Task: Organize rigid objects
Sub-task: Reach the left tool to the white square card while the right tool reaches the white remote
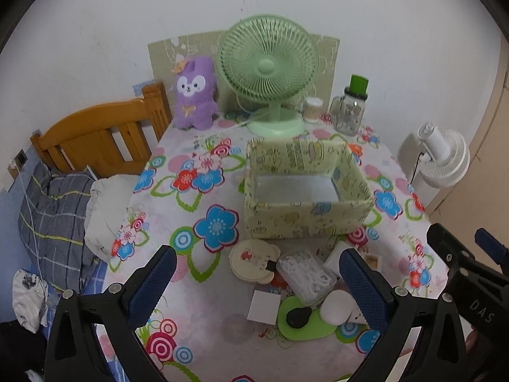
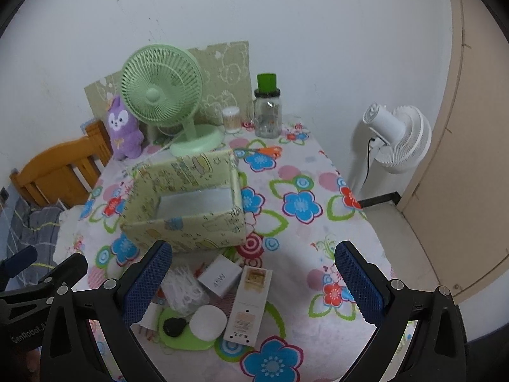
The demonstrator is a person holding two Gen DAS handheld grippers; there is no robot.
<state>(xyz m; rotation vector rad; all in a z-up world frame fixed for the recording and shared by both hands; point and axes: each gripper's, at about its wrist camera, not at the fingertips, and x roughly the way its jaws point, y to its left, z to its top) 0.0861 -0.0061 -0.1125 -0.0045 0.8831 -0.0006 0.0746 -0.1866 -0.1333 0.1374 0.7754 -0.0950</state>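
Observation:
A patterned pale-green storage box [image 1: 305, 219] [image 2: 191, 226] stands open and empty on the flowered table. In front of it lies a cluster of small items: a round cream tin [image 1: 251, 259], a clear box of white picks [image 1: 305, 273] [image 2: 184, 289], a white square card [image 1: 264, 306], a white round puck [image 1: 337, 307] [image 2: 208, 321] on a green mat [image 1: 302, 326] [image 2: 187, 337] with a black piece [image 2: 173, 326], a white charger block [image 2: 219, 278] and a long white box [image 2: 249, 305]. My left gripper [image 1: 254, 286] and right gripper [image 2: 254, 286] are open and empty above them.
A green desk fan [image 1: 270, 63] [image 2: 165, 86], a purple plush [image 1: 194, 92], a cotton-swab jar [image 1: 313, 108] and a glass jar with green lid [image 1: 351, 108] [image 2: 268, 111] stand at the table's back. A wooden bed headboard [image 1: 95, 137] is left. A white floor fan [image 2: 397, 137] stands right.

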